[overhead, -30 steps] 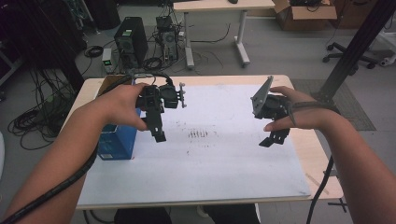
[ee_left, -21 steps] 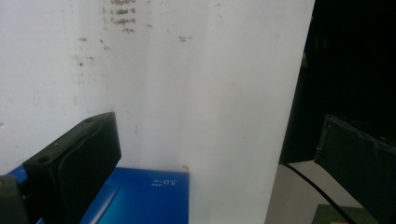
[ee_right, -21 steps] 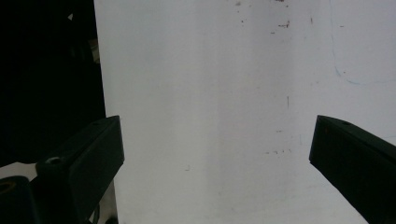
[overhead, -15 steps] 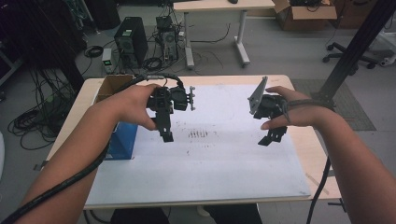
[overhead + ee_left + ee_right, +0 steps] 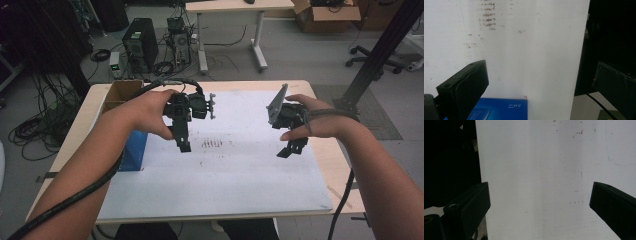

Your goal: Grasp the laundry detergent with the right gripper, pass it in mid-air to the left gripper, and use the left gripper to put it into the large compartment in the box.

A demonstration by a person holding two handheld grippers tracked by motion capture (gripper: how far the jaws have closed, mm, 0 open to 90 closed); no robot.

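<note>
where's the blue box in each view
high view: blue box at the left edge of the white sheet, partly under the left forearm.
left gripper view: along the bottom edge, by the left gripper, whose jaws stand wide apart.
right gripper view: not in it.
shared landmark: the white sheet; its dark smudges appear top left in the left gripper view.

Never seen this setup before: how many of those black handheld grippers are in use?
2. The left gripper hovers near the blue box; the right gripper hovers over the white mat's right side.
</note>
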